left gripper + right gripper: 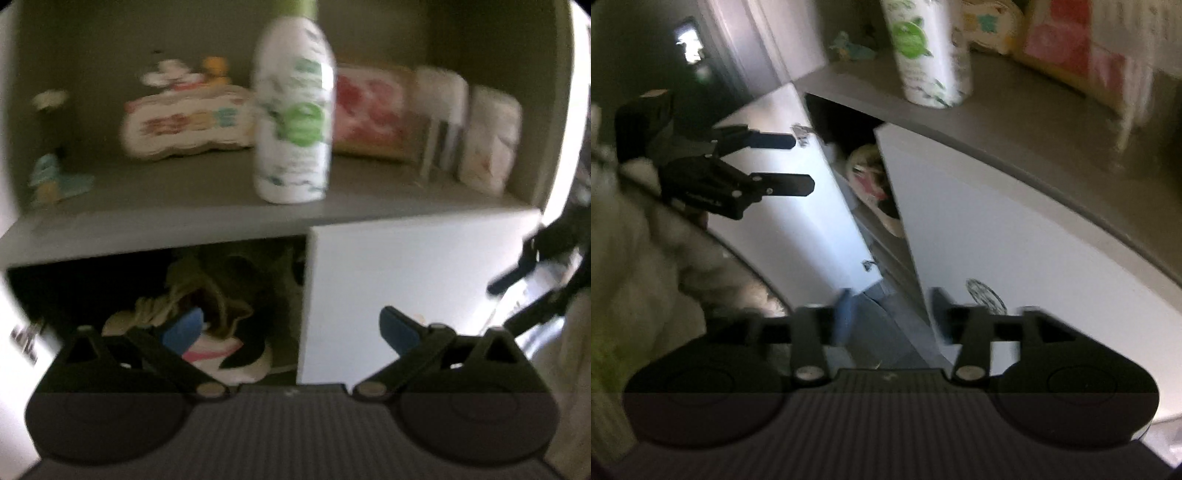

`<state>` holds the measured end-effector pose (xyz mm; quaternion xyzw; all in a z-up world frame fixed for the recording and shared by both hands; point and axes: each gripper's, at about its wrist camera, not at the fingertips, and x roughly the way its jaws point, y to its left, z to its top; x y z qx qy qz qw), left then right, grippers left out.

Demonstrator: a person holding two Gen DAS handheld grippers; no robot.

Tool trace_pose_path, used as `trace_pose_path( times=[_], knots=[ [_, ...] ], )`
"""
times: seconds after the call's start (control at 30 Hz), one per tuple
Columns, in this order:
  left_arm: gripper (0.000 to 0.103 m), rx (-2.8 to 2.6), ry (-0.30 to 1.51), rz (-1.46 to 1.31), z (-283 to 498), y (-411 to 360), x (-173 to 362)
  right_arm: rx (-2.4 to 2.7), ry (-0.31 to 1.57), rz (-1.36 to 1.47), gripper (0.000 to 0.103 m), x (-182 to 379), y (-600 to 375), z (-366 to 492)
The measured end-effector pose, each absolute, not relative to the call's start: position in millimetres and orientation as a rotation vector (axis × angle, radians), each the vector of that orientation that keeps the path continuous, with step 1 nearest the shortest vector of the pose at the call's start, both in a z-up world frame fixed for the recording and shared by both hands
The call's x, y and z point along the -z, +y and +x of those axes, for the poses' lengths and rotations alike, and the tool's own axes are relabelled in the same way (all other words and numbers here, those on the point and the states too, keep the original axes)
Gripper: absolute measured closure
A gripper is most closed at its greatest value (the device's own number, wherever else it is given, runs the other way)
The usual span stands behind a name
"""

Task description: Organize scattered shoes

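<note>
Both frames blurred. Left gripper [291,328] wide open, empty; right gripper [892,314] open, empty. Shoes [207,332] in cabinet's dark lower compartment, left side, half hidden behind white door [406,295], details unclear

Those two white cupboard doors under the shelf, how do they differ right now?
The left white cupboard door is swung open, while the right white cupboard door looks shut, flush under the grey shelf. Behind the left door's gap, shoes show in the dark compartment; the right door hides whatever is behind it. Both are plain, flat and white.
</note>
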<state>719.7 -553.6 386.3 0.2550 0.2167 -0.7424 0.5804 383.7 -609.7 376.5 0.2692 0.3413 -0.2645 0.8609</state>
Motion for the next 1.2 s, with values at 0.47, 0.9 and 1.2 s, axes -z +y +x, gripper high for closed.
trace_pose_path(
  times=[0.47,0.9,1.2],
  knots=[
    [0.011,2.294,0.404,0.670,748.3,-611.5,-346.3,1.412,0.678,0.790,0.018,-382.3,-465.2,456.6],
    [0.062,2.382,0.443,0.695,744.7,-646.7,-325.9,1.899,0.575,0.888,0.018,-413.8,-313.1,479.2],
    [0.062,2.383,0.247,0.845,715.0,-625.9,-328.3,2.013,0.496,1.044,0.018,-405.5,-261.7,470.7]
  ],
)
